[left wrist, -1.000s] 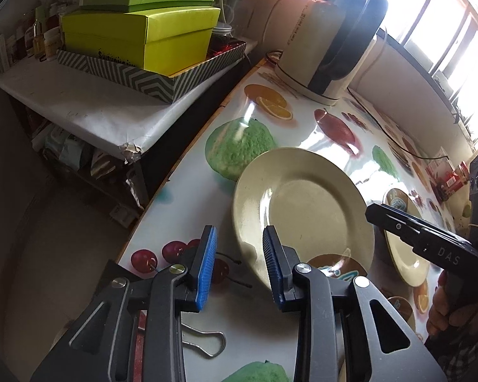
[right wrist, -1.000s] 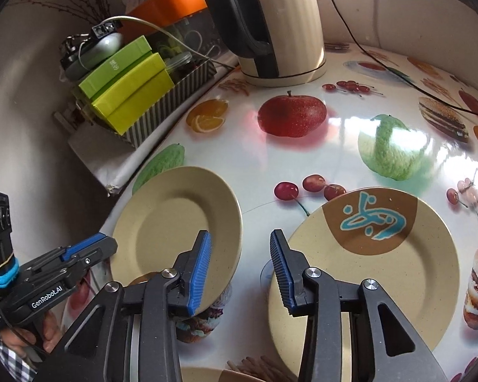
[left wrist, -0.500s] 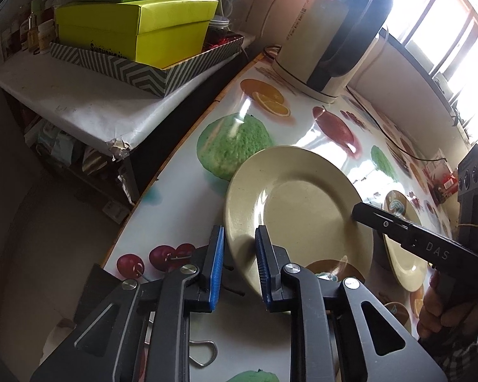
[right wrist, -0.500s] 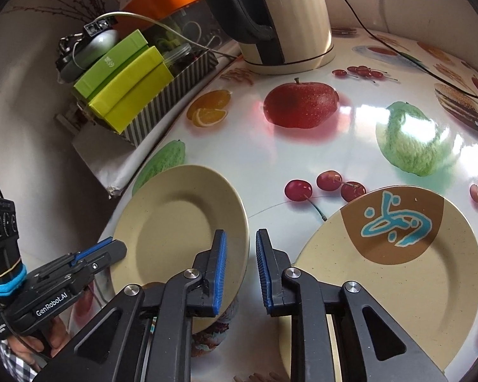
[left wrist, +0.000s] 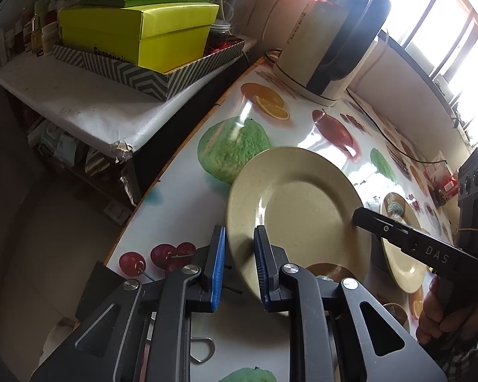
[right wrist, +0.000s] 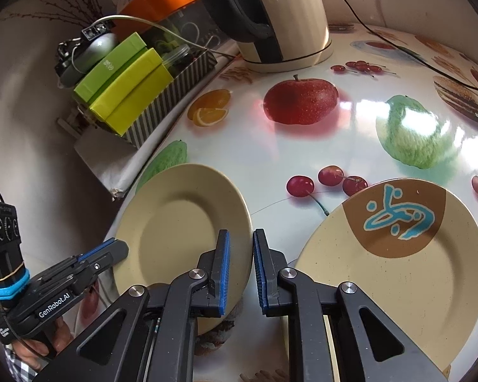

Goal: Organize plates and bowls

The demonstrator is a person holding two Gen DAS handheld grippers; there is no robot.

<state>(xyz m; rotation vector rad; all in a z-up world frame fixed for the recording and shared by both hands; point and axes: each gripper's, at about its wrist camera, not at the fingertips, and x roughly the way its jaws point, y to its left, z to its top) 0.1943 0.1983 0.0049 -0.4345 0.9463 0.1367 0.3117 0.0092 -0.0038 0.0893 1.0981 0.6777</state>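
A glossy worktop (right wrist: 271, 159) printed with apples, cherries and oranges fills the scene, with a cream kettle (right wrist: 280, 16) at the back and green boxes (left wrist: 137, 28) on a side shelf. You hold the plain cream plate (left wrist: 299, 210) from both sides: your left tool (left wrist: 239, 267) straddles its near rim, and your right tool (right wrist: 240, 267) straddles the opposite rim. Taking it at two edges looks meant to lift it level. It seems to sit raised on something, perhaps a bowl, though that is mostly hidden. A second plate with a brown patch and blue motif (right wrist: 395, 254) lies flat just to the right, a likely place to stack it.

Compared with a second ago, both tools have narrowed sharply: the jaws have just been closing, with the plate's rim between each pair. The pads now appear to pinch the rim on both sides. The plate has not visibly left its place.
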